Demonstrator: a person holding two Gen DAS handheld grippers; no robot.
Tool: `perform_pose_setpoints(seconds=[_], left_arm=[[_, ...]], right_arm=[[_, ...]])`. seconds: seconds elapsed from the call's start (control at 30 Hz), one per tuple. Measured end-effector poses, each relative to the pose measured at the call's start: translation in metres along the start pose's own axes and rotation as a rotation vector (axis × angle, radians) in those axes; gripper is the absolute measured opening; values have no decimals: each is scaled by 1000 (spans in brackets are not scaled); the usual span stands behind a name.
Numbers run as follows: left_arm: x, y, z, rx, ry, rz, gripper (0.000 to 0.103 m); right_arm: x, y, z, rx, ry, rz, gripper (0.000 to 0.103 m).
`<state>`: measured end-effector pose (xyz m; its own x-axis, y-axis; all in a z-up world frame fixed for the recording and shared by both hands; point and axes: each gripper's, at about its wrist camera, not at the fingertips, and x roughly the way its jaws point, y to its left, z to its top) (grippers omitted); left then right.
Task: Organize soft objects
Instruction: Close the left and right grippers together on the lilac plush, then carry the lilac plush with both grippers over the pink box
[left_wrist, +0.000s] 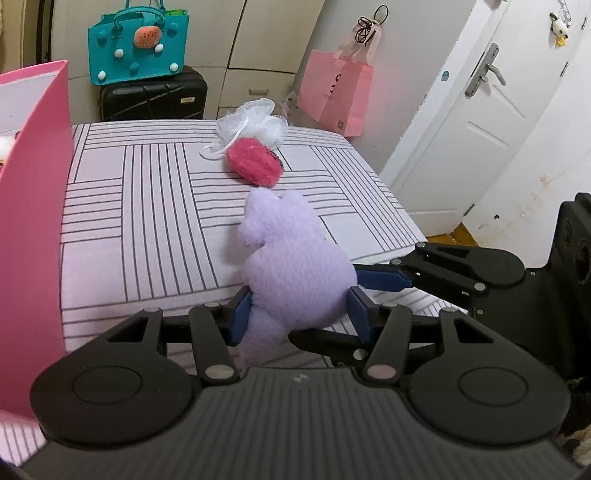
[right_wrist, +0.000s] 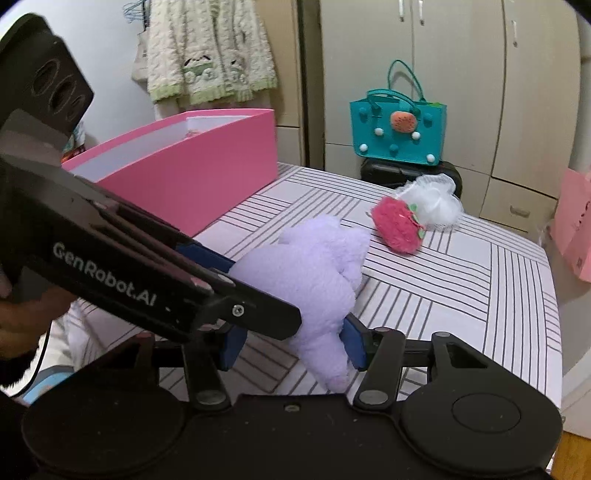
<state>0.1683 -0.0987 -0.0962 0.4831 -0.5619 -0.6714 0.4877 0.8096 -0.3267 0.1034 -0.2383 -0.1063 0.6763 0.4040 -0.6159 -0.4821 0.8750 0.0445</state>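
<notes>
- Purple plush (left_wrist: 291, 273) sits at the striped bed's (left_wrist: 147, 206) near edge, left gripper (left_wrist: 301, 314) clenched around it.
- Right gripper (right_wrist: 291, 345) grasps its lower end too.
- Risk, I judge: opposing pulls could stretch seams, or the plush slips before reaching the pink box (right_wrist: 207, 170).

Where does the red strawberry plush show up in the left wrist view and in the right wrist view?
Left wrist view: red strawberry plush, upper centre, beyond the purple plush, touching the white mesh puff.
Right wrist view: strawberry plush, right of centre, in front of the puff.
Shared landmark: teal bag on the black suitcase.
</notes>
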Motion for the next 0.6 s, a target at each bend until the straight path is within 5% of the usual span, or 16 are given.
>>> perform_pose_setpoints(seconds=[0.6], left_arm=[[-72,-7,-10,22,74,-30,53]], right_arm=[[-42,53,24,-65,67,71,60]])
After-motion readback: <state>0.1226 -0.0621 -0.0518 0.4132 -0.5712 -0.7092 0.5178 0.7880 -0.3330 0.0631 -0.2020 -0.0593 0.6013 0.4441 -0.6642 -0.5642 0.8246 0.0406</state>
